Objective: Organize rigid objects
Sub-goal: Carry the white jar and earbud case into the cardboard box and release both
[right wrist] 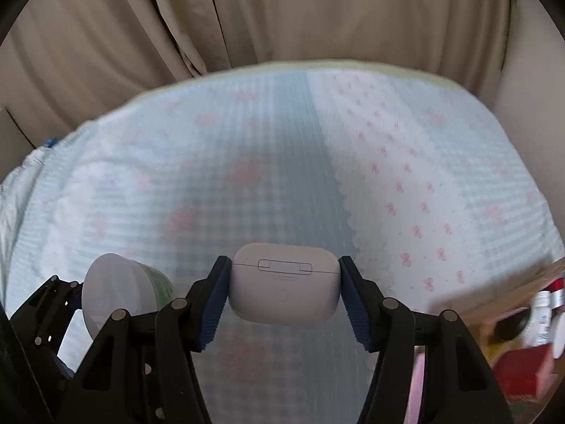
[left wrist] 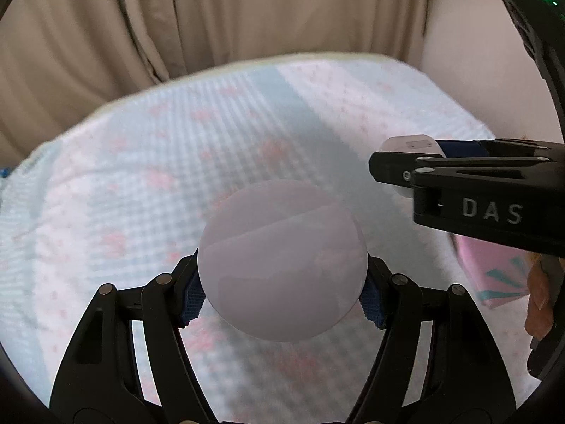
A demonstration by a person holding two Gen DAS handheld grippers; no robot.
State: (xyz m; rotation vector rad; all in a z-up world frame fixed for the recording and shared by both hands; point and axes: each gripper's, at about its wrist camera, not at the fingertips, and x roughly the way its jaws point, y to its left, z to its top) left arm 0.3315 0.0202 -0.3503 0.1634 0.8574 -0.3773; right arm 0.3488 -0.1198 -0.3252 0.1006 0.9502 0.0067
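Two pickups are in hand at once, both carried above the bed. The left gripper (left wrist: 282,291) pinches a round white-lidded jar (left wrist: 282,259), its blue pads (left wrist: 192,304) pressed against the sides; from the right wrist view the same jar (right wrist: 116,291) shows a greenish body under the pale lid. The right gripper (right wrist: 285,304) clamps a white earbud charging case (right wrist: 285,284) squarely between its pads, hinge side facing the camera. Below both lies the blue-and-white gingham bedspread (left wrist: 141,162) with pink bows, beige curtains (left wrist: 176,17) hanging at the far edge. The step looks like the carry: both items are gripped and off the cloth, not yet set anywhere. Low on the right sits what seems to be a cardboard box (right wrist: 551,275) holding small bottles (right wrist: 542,318) and a red carton (right wrist: 522,371), blurred, with a pink packet (left wrist: 491,275) near it. I'd judge that box the likely destination, so the next move calls for swinging right without the grippers colliding, then lowering each item into a free gap before letting go.
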